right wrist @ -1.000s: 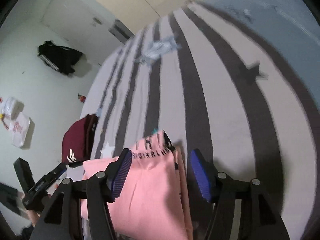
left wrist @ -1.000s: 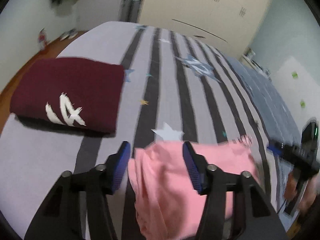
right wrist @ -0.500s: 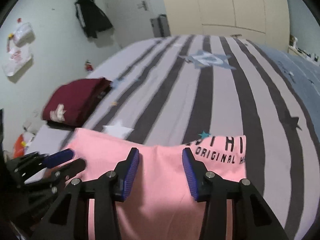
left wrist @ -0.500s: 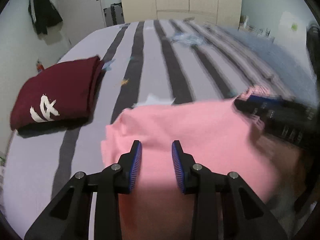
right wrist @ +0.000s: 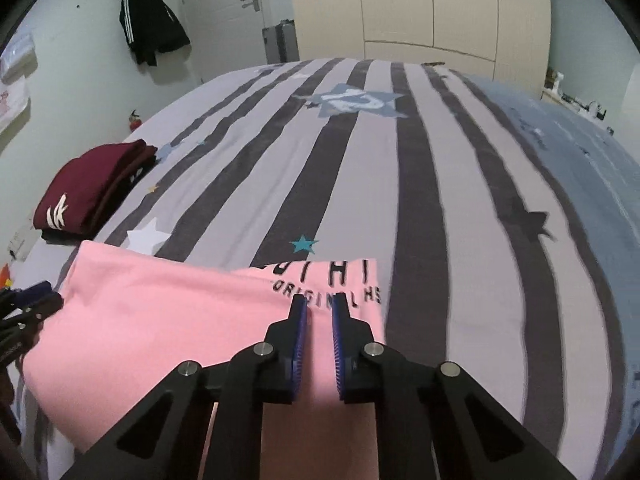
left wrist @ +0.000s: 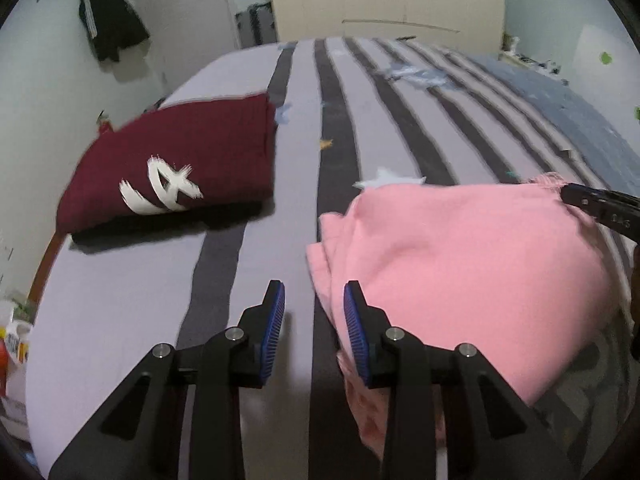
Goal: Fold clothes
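A folded pink garment with black lettering lies on the striped bed; it also shows in the right wrist view. My left gripper is open just left of its left edge, and nothing is between the fingers. My right gripper is nearly closed over the garment's near right part; whether it pinches cloth I cannot tell. The right gripper's tip shows at the garment's far right corner. A folded maroon garment with white print lies to the left, apart from both; it also shows in the right wrist view.
The bed is wide, with grey and dark stripes and a blue part on the right. A wardrobe, a door and a hanging black jacket stand beyond it. Small items sit off the bed's left edge.
Both grippers swung to face along the bed. The left gripper moved off the pink garment to its left edge and opened wider. The right gripper's fingers closed to a narrow gap.
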`<state>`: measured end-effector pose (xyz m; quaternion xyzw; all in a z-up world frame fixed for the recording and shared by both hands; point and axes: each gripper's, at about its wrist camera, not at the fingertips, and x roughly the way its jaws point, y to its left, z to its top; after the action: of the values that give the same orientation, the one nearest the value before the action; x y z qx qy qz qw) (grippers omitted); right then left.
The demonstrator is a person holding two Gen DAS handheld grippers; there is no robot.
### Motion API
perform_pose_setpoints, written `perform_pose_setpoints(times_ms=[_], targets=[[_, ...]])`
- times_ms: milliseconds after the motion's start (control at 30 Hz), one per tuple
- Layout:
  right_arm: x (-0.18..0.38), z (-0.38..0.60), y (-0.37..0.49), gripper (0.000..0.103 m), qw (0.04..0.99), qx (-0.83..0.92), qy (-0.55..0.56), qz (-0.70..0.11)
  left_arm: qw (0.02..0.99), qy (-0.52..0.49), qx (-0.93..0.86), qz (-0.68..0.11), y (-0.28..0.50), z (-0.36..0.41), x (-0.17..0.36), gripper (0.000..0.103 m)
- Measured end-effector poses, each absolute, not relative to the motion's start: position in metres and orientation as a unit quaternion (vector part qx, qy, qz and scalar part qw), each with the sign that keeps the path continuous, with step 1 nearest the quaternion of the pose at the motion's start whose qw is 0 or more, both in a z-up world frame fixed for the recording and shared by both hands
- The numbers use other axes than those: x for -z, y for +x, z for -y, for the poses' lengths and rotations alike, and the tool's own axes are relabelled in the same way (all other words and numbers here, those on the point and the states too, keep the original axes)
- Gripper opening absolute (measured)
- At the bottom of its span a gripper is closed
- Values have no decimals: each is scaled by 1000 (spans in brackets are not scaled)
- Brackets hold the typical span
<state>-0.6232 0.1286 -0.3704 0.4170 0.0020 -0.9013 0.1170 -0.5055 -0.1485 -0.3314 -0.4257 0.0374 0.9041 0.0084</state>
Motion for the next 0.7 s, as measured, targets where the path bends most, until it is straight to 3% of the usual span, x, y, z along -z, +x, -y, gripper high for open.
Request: perform_pose_setpoints(times_ms=[167,433,567,700], targets=[[352,-112,-584,17,178,890,420,25,61,-415,-908,-13,-469,130,303,29],[372,-76,-542,17,226,864,449,28,59,-457,-886,-57,-439,126,342,29],[377,-83,-542,18,220,864,452,30,23,-473,-875,-99,-430,152,352,25],[379,-89,-546,18,212,864,456,36,-16,-495,-866,-64,-427,191,352,21]])
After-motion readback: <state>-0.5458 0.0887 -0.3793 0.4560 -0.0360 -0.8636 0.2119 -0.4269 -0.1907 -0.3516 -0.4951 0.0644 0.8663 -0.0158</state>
